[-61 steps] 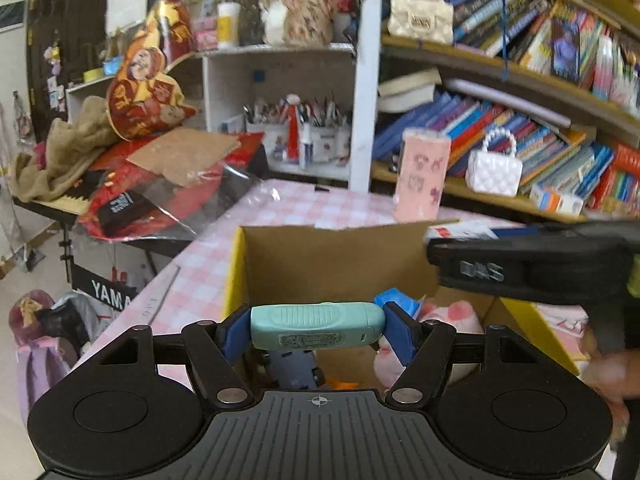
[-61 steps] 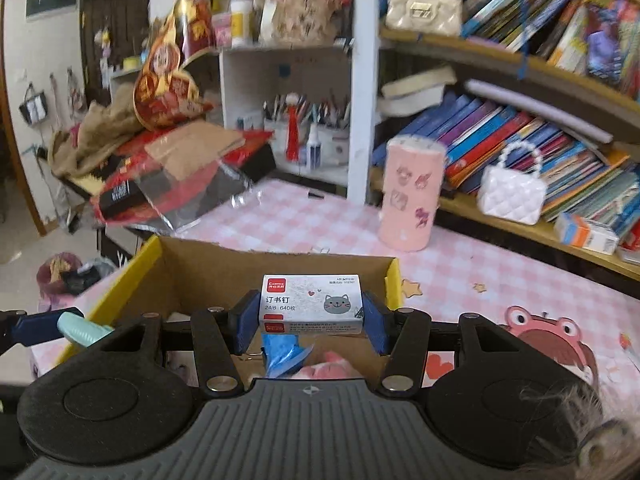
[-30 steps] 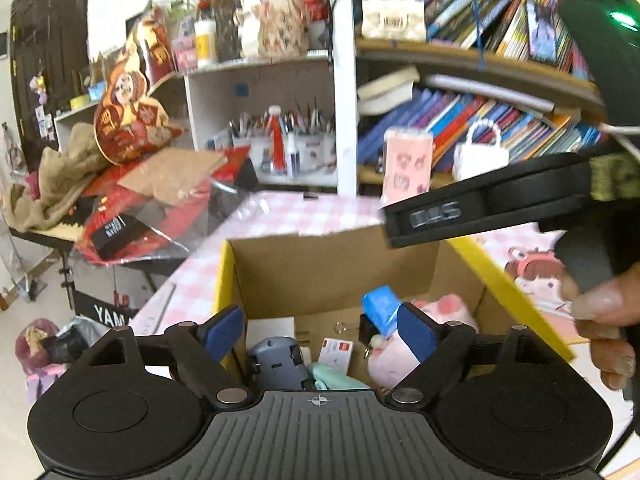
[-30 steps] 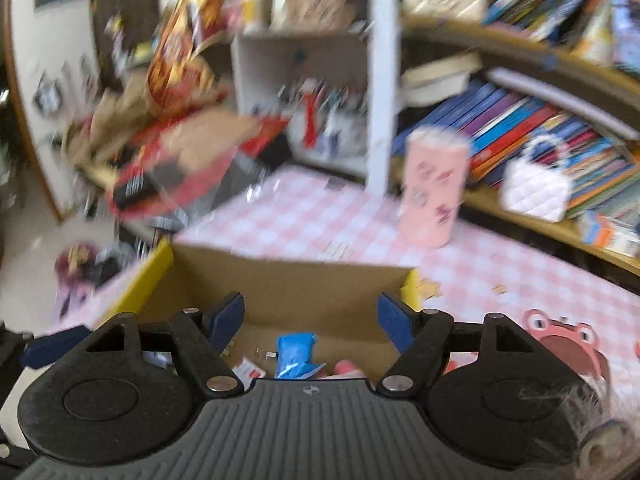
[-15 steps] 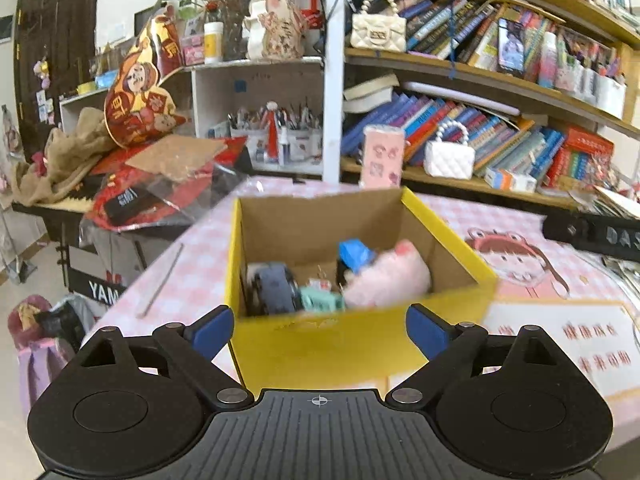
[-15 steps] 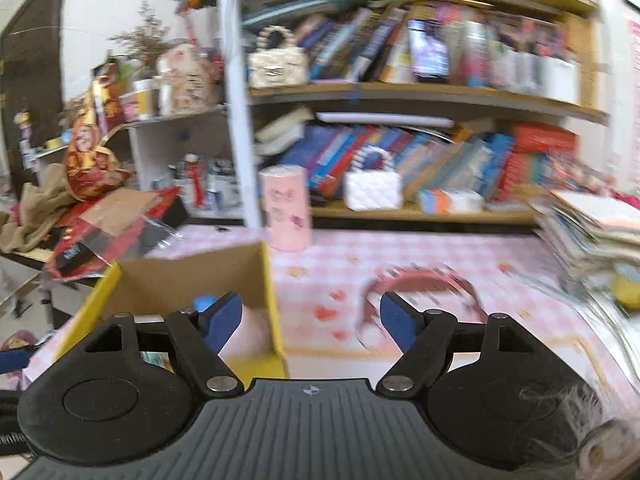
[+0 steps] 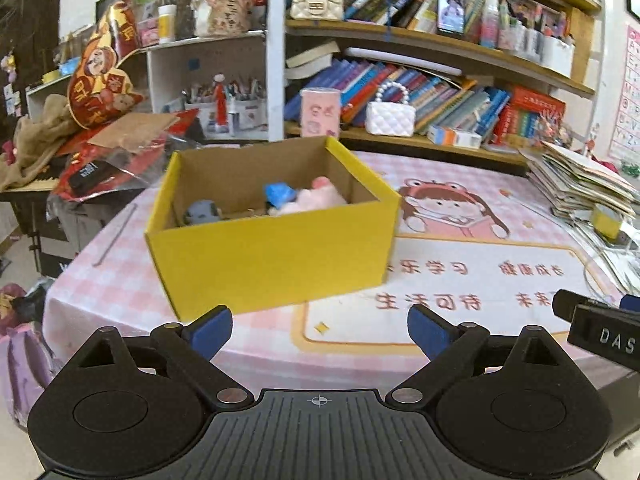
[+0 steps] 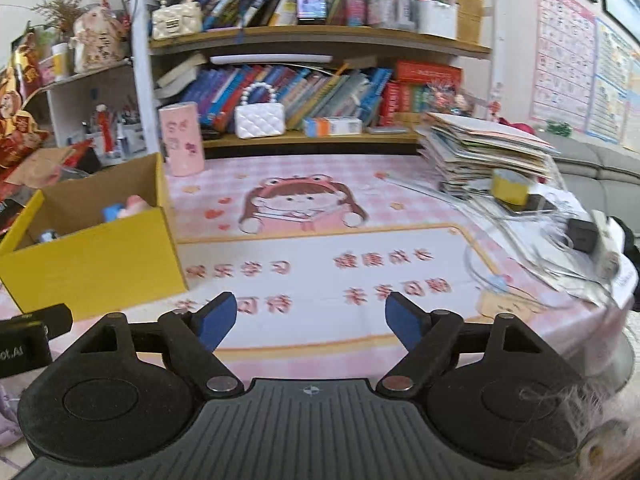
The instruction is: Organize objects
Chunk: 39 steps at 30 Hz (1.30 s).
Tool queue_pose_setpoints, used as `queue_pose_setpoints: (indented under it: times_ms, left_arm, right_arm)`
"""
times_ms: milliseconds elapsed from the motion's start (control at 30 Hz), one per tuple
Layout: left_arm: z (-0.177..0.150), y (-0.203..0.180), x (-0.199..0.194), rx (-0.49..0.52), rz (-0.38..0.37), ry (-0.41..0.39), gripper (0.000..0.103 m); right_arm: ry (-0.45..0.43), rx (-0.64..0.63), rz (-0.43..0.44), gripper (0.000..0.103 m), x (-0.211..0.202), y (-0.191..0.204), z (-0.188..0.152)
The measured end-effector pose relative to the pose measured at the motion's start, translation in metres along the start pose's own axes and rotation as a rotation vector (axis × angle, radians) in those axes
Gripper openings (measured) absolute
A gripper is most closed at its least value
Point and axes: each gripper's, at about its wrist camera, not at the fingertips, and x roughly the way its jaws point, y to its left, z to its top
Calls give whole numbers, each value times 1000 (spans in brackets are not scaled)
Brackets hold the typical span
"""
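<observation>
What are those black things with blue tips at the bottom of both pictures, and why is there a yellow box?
They are two grabbing tools that a person holds, one in each hand. A camera sits on each tool, looking forward along its fingers. One picture comes from the left gripper, the other from the right gripper. Both have just been opening, and nothing is between the blue tips. On the pink table mat stands a yellow box with a pink plush toy and other small things inside. A pink cup and a pile of books sit farther back.
</observation>
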Motion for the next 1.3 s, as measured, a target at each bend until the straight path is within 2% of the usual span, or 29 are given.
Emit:
queue_pose_setpoints:
  times_ms: [167,333,600,767,1300]
  left_arm:
    - [-5,-21,-2,46,-19,4,96]
    - [-10,-35,-2,71,-4,8,97]
    - [-10,-47,0,91,36,17,98]
    - [-10,-53,-1,101,52,12,102]
    - [-12,-56,-1,95,86,44,102]
  right_arm:
    - [16,17,-40,83,-8,-17,-12]
    - [29,22,-76,85,-8,-26,-16]
    - [37,-18,-73,91,-5,-24,-14]
    - [35,-24,-62,98,-5,-23,-12]
    - [50,-29,-75,103,-5,-23,-14]
